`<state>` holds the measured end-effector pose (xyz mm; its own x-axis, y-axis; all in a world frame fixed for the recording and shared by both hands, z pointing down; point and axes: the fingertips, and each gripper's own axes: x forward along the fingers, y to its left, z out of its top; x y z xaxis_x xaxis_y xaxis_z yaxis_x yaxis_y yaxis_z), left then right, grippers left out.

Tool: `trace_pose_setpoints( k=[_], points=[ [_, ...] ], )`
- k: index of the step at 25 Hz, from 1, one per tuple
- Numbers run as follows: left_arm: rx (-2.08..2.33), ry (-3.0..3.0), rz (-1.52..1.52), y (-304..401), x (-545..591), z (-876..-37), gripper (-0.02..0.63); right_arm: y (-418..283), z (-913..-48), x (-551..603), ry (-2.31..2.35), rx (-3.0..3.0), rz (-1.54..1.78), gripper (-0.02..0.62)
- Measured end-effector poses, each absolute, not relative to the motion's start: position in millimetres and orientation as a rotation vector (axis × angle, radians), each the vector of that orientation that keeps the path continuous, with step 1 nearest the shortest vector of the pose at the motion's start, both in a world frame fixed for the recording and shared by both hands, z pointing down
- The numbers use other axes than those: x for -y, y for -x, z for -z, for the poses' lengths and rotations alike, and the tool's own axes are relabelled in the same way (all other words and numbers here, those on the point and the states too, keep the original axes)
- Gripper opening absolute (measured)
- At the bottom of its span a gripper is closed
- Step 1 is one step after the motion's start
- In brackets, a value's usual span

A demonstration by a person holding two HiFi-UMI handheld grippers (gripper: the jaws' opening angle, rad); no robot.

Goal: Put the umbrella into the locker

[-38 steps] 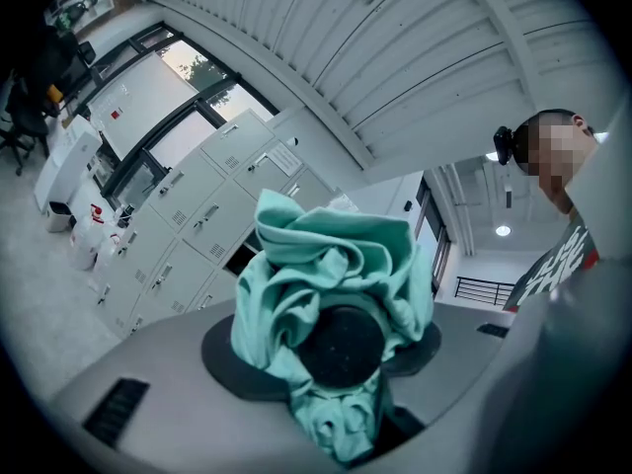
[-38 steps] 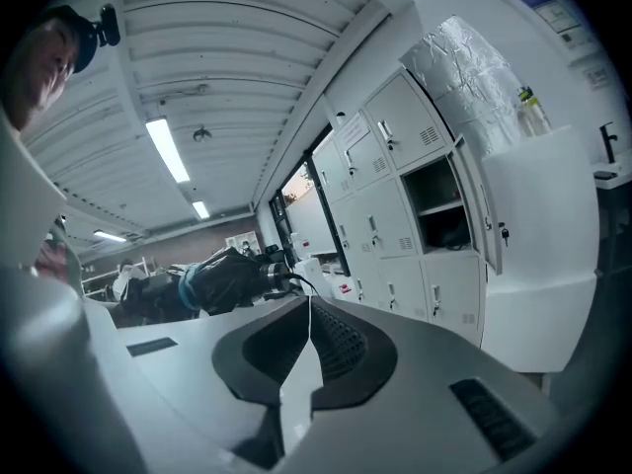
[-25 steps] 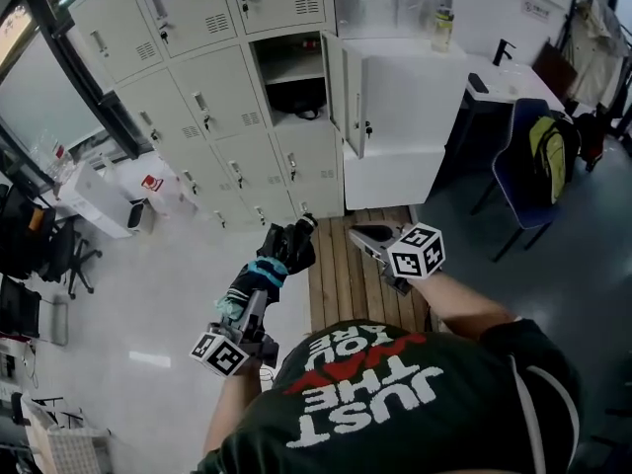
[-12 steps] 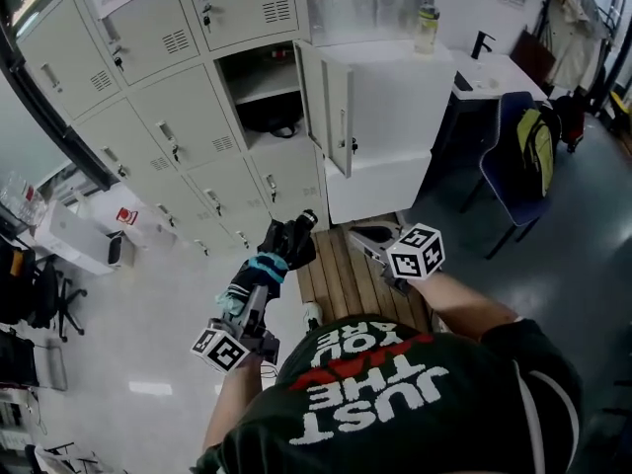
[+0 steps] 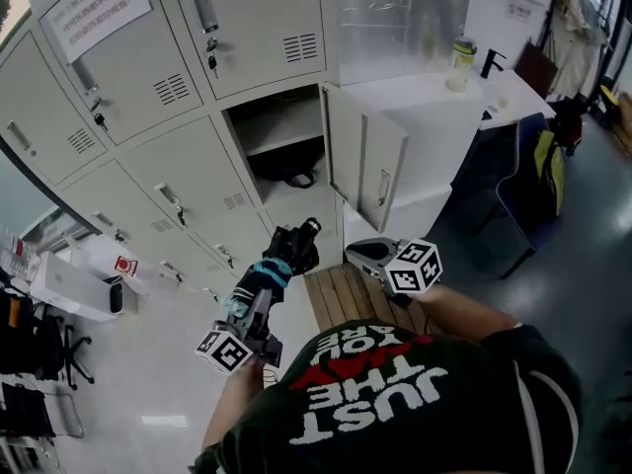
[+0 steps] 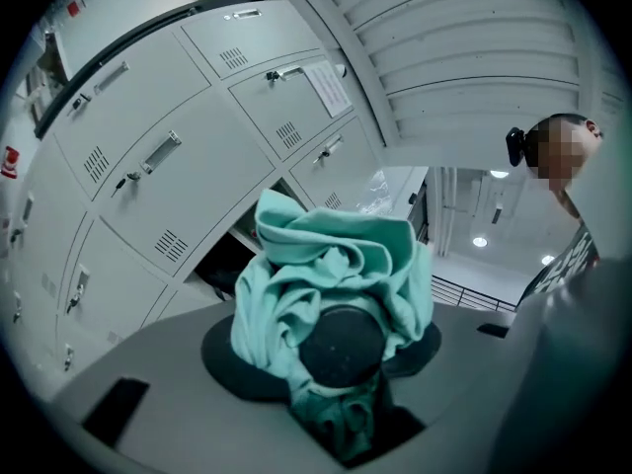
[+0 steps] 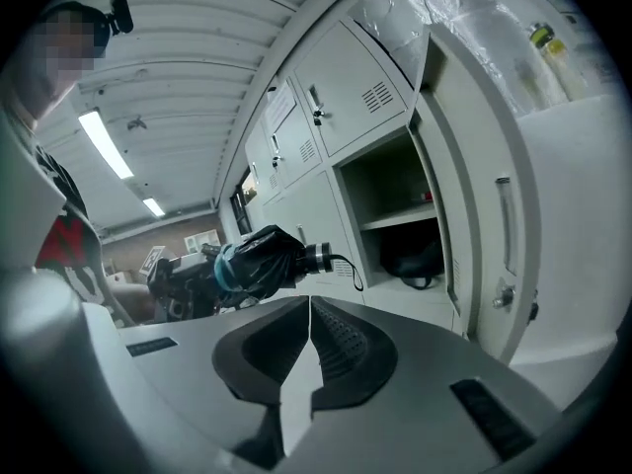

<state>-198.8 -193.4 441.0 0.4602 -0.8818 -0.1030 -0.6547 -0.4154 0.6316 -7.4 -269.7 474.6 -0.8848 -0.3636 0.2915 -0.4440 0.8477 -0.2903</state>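
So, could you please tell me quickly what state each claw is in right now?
Left claw: closed on the folded umbrella.
Right claw: closed, empty.

The folded teal-and-black umbrella [image 6: 331, 304] fills the left gripper view, hiding where the left gripper [image 5: 255, 292] closes on it. A dark lump [image 5: 286, 178] low in the open grey metal locker [image 5: 281, 121] is too shadowed to name, and the white paper notice [image 5: 94, 8] has print too small to read.

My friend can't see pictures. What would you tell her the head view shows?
A person's left tool holds a folded umbrella, pointed toward an open locker with a dark bag inside. The right tool is shut and empty beside it.
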Motion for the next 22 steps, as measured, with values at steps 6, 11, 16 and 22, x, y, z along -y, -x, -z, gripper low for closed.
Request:
trace_pose_setpoints(
  k=[6, 11, 16, 22],
  points=[
    [1.278, -2.227, 0.529, 239.3, 279.5, -448.1, 0.211, 55.0, -485.3, 331.6, -0.63, 2.758, -0.547, 0.035],
    [1.321, -2.238, 0.464, 250.6, 325.3, -459.0, 0.21, 74.2, -505.4, 362.3, -0.631, 2.709, -0.619, 0.035],
    [1.342, -2.093, 0.493, 253.6, 356.2, -480.1, 0.21, 87.0, -518.9, 375.3, -0.597, 2.686, -0.656, 0.035],
    [1.308, -1.849, 0.657, 246.4, 393.4, -504.4, 0.21, 97.3, -536.7, 380.0, -0.504, 2.672, -0.696, 0.035]
  ],
)
